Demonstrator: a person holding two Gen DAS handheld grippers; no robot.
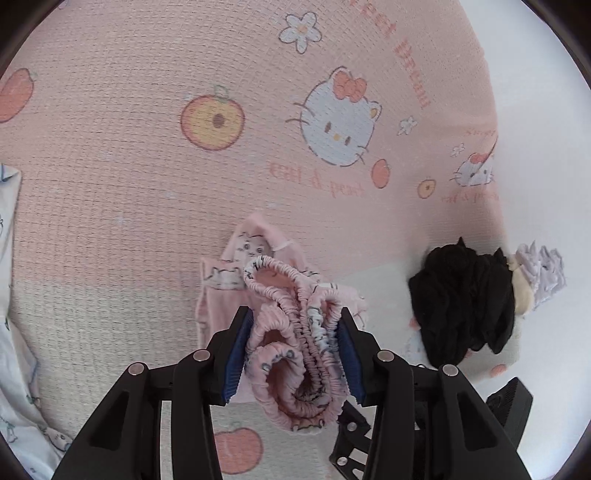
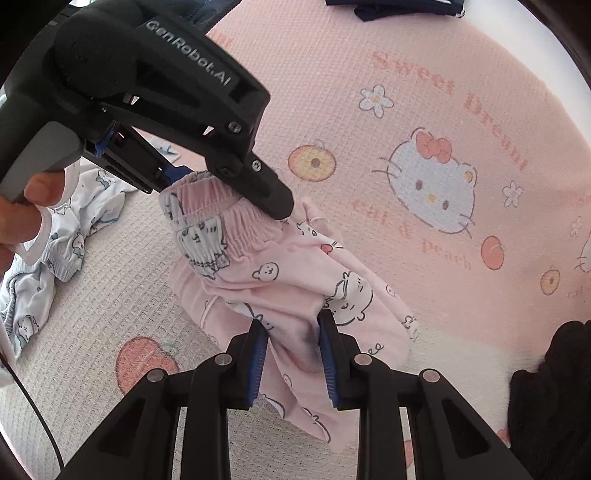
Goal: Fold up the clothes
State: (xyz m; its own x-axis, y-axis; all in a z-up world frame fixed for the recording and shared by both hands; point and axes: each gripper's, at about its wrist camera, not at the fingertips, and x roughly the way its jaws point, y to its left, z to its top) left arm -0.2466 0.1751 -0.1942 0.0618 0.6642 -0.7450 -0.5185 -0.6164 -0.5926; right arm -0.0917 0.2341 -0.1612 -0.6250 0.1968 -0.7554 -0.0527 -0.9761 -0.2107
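Observation:
Pink shorts [image 2: 288,266] with cartoon animal prints hang in the air between both grippers over a pink cartoon-cat bedspread [image 2: 424,110]. My left gripper [image 1: 295,325] is shut on the bunched elastic waistband [image 1: 299,343]. In the right wrist view the left gripper [image 2: 221,181] comes in from the upper left and pinches that waistband. My right gripper [image 2: 291,325] is shut on a fold of the pink shorts lower down, near a leg. Part of the right gripper [image 1: 509,398] shows at the lower right of the left wrist view.
A black garment [image 1: 465,302] lies crumpled at the bedspread's right edge, with a lilac and cream piece [image 1: 539,273] beside it. A white printed garment [image 2: 44,258] lies in a heap at the left. Dark clothing [image 2: 399,7] sits at the far edge. A person's fingers [image 2: 22,210] hold the left gripper's handle.

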